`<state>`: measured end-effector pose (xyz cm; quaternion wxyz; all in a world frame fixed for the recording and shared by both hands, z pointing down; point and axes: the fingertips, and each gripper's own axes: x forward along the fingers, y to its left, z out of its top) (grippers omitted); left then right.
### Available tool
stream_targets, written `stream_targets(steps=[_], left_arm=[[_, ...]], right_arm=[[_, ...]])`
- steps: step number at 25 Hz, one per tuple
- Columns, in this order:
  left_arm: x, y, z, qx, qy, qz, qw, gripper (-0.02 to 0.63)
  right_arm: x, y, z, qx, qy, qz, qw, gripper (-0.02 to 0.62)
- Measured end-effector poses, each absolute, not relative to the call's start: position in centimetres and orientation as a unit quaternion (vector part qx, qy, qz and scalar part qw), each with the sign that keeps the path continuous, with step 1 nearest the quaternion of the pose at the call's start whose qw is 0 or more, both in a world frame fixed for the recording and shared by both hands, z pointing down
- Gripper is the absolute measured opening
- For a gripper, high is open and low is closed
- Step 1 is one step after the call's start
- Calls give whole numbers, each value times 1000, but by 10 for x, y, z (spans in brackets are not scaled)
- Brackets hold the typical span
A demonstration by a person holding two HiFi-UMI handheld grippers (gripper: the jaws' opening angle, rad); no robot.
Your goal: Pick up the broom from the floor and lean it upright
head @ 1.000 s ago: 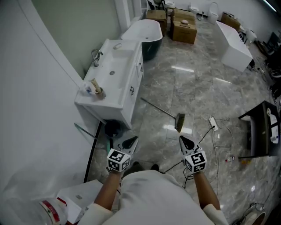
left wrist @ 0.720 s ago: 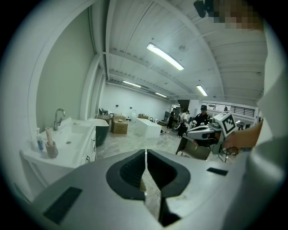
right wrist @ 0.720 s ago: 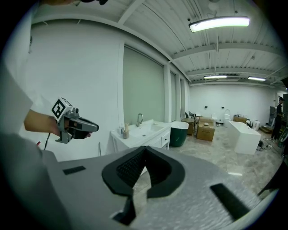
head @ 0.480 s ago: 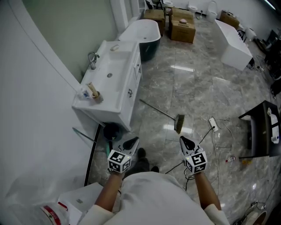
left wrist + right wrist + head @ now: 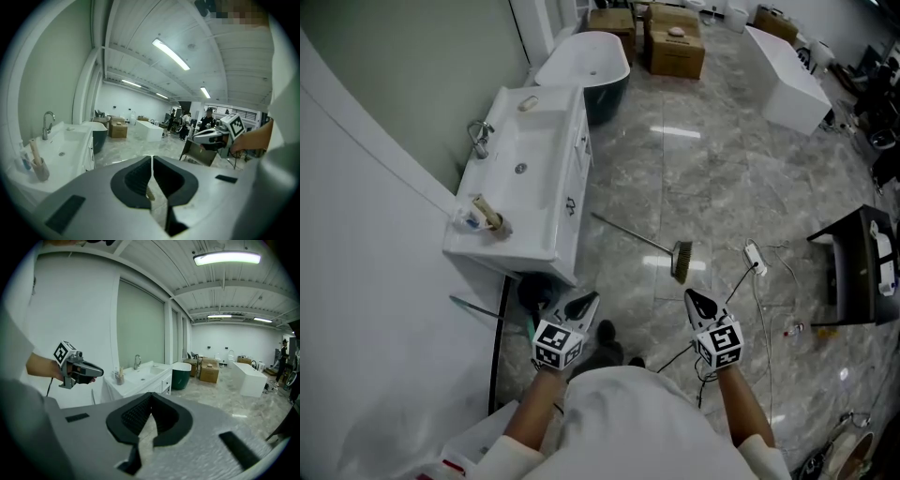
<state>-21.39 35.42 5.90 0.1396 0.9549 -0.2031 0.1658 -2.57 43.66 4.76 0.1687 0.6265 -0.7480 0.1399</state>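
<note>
Beyond the closed, empty left gripper (image 5: pixel 585 301) and right gripper (image 5: pixel 693 299), the thin-handled straw-headed broom (image 5: pixel 637 235) lies on the grey marble floor (image 5: pixel 722 178), right of the white sink cabinet (image 5: pixel 534 178); open the jaws first, then grasp mid-handle.

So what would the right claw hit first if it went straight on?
Probably the broom, its brush head lying on the floor ahead of the right claw; nothing shows between them, but depth is unclear.

Head view: from above the person, facing steeply down on the floor (image 5: pixel 712 178), with the left gripper (image 5: pixel 586 302) and right gripper (image 5: pixel 692 298) near its lower edge. Gripper views: low, close behind each gripper's jaws, facing across the room. All three share the white vanity (image 5: pixel 539 178) and bathtub (image 5: pixel 586 61).
</note>
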Motion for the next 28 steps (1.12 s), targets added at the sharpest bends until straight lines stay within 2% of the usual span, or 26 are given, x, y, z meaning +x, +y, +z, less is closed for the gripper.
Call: stream_targets(steps=[5, 12, 28], left_arm=[[-213, 308, 71, 960, -176, 181, 123, 15], [-219, 252, 82, 962, -158, 179, 135, 15], [-186, 194, 99, 961, -137, 186, 152, 15]], right_arm=[[-25, 391, 55, 635, -738, 144, 180, 0], [-28, 347, 62, 642, -724, 154, 199, 0], [-1, 292, 74, 652, -710, 170, 204, 0]])
